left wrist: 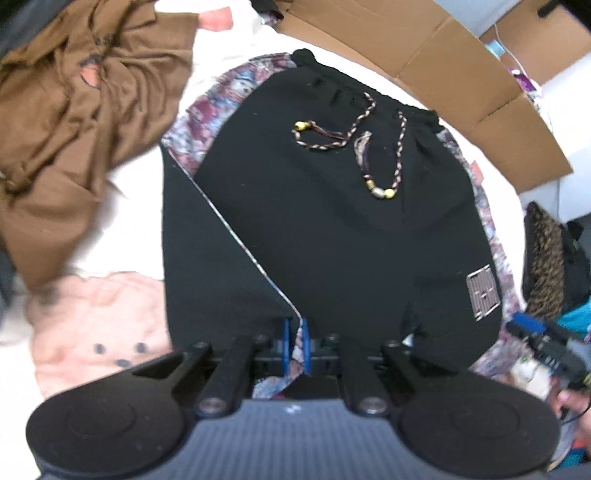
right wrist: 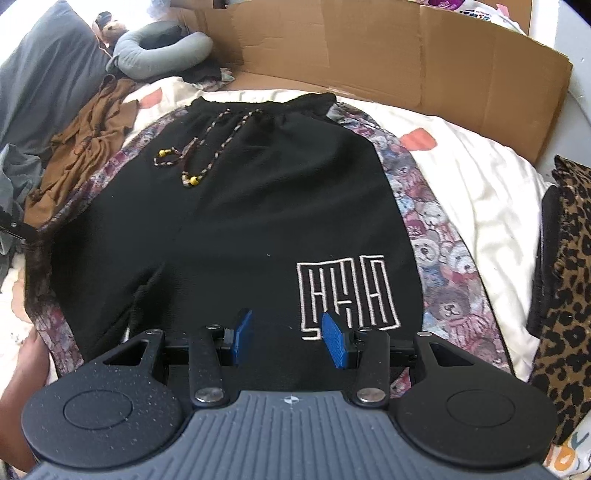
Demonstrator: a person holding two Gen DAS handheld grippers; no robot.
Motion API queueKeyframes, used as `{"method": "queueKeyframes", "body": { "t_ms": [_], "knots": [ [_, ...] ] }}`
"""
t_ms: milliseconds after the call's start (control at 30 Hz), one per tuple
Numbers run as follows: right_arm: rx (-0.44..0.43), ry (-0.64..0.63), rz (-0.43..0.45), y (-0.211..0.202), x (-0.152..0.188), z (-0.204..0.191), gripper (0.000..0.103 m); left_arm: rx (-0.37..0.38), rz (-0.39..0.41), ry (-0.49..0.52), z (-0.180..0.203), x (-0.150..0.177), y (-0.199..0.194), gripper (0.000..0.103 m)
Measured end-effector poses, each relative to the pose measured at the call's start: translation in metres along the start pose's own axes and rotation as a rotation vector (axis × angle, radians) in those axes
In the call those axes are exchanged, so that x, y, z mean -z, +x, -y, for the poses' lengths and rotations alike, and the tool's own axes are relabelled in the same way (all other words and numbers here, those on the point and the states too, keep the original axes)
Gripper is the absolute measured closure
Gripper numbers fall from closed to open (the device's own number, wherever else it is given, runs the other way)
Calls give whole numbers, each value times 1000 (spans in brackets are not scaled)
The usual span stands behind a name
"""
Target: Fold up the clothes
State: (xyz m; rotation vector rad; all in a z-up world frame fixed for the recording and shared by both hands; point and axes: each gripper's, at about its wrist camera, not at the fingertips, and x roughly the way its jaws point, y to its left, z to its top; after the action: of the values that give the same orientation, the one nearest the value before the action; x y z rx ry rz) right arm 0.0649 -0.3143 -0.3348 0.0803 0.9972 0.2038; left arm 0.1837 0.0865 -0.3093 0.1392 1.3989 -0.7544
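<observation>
Bedroom in a home — white bedsheet (right wrist: 480, 177) spread as the work surface, grey pillow (right wrist: 33, 81), grey neck cushion (right wrist: 162, 51), plush toy (right wrist: 110, 27); loose clothing piled about — brown garment (left wrist: 74, 110), leopard-print fabric (right wrist: 569, 295); flattened cardboard (right wrist: 369, 48) behind.

1. shorts (right wrist: 236, 206): black body; side panels (right wrist: 428, 221) printed with teddy bears in maroon, blue and grey.
2. drawstring (right wrist: 207, 147): braided dark and pale strands, yellow beads at the ends.
3. logo (right wrist: 347, 295): white outline embroidery on the black fabric.
4. left gripper (left wrist: 295, 343) and right gripper (right wrist: 288, 338): black frames, blue finger pads (right wrist: 334, 341).
5. crumpled garment (left wrist: 74, 110): plain brown.
6. sheet (right wrist: 472, 177): cream-white with salmon patches.
7. cardboard (right wrist: 406, 55): plain tan.
8. cushion (right wrist: 569, 295): leopard print, tan with black spots.
9. neck pillow (right wrist: 162, 51): grey.
10. cloth (left wrist: 96, 332): pale pink with dark dots.
</observation>
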Motion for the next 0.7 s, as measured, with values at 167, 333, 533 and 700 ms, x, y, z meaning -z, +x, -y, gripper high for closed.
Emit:
{"method": "queueKeyframes", "body": {
  "t_ms": [167, 333, 533, 700],
  "knots": [
    [-42, 0, 16, 2, -6, -9, 54, 70, -34, -31, 15, 1, 14, 96],
    [-117, -7, 15, 6, -12, -21, 55, 135, -68, -37, 35, 3, 31, 96],
    [-196, -32, 15, 9, -17, -37, 55, 196, -125, -53, 50, 2, 49, 96],
    [-241, -38, 0, 16, -16, -47, 55, 230, -155, -44, 64, -1, 60, 96]
  ]
}}
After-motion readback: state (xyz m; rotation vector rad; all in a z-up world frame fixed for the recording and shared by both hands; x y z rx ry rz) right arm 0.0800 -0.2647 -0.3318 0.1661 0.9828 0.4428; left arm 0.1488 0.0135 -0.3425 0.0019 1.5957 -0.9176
